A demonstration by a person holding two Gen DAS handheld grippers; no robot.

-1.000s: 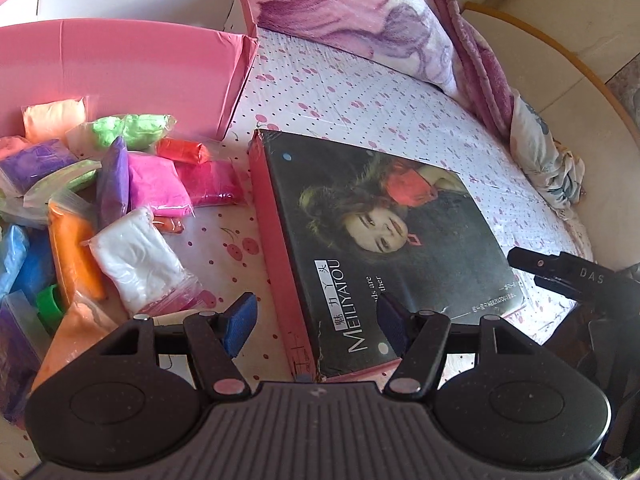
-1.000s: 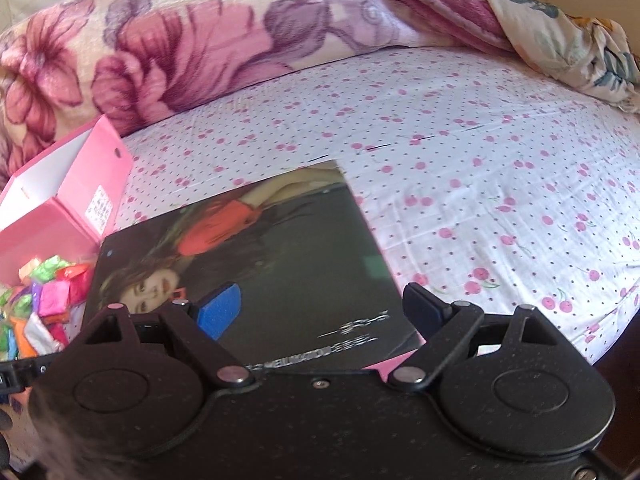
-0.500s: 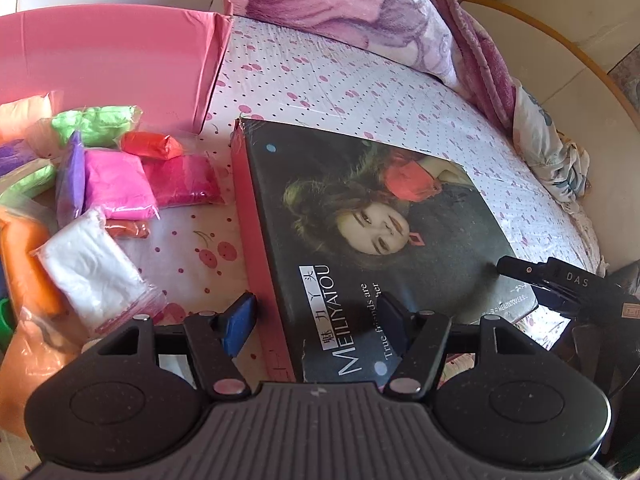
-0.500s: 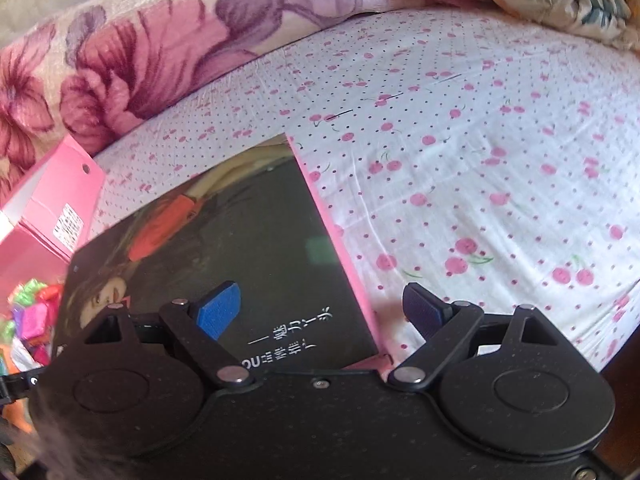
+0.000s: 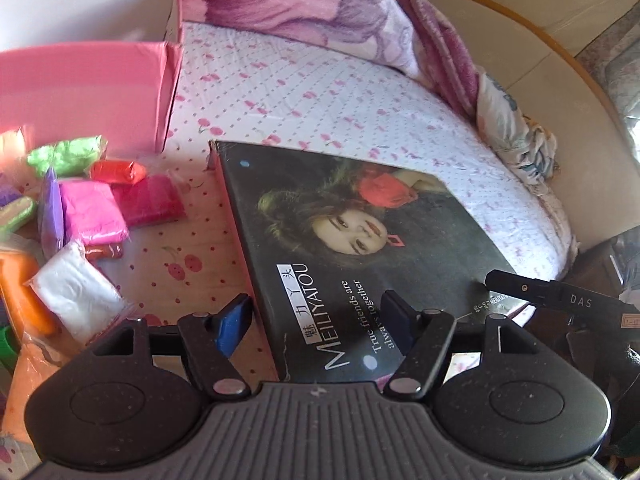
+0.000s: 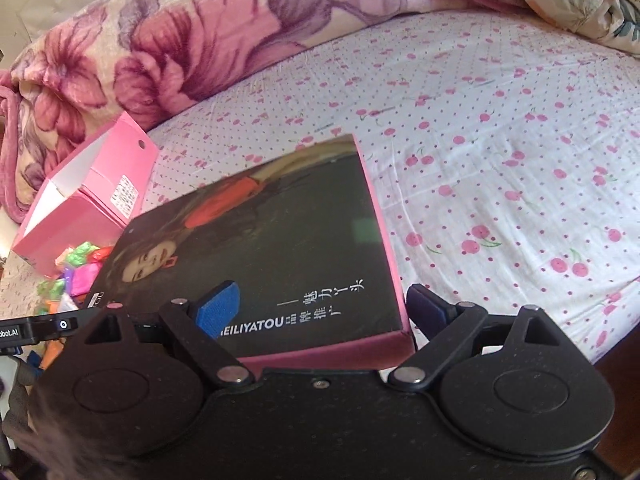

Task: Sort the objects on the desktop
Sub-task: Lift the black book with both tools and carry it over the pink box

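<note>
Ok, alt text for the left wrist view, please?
The open left gripper straddles the near left corner of a dark box lid printed with a woman's portrait, lying on a cherry-print sheet. Bagged coloured clay and a pink box sit left.

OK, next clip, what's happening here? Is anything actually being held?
A person holds a gripper in each hand over a bed. Both sit at the near corners of the flat dark box lid printed MEILIYATOU: the left gripper straddles its left corner, the right gripper its right corner. Both are open, so nothing is clamped yet. Colourful clay packets lie loose beside an open pink box.
</note>
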